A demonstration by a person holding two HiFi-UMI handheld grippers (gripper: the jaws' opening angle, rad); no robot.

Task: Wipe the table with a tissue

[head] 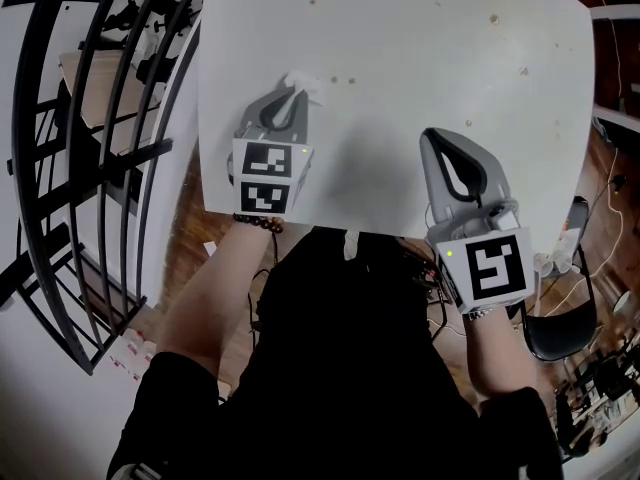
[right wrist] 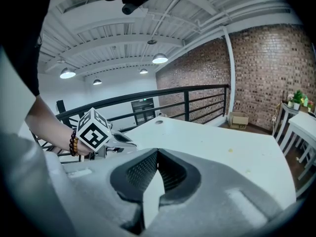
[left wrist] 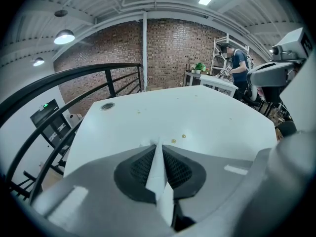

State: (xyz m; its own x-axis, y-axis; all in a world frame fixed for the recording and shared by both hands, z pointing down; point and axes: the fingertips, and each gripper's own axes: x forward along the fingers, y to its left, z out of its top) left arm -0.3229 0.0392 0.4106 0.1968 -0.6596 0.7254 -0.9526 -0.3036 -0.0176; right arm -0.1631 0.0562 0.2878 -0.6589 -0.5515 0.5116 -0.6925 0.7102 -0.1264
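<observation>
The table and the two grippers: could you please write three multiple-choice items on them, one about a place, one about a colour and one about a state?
1. Where is the tissue?
A. Flat at the table's far edge
B. In the left gripper
C. On the floor

2. What colour is the table?
A. White
B. Black
C. Brown

3. How do the right gripper's jaws stand?
A. Wide apart
B. Shut on a cup
C. Together, empty

Answers:
1 B: its jaws pinch the white sheet.
2 A: the top looks white in every view.
3 C: the tips meet with nothing between them.
</observation>
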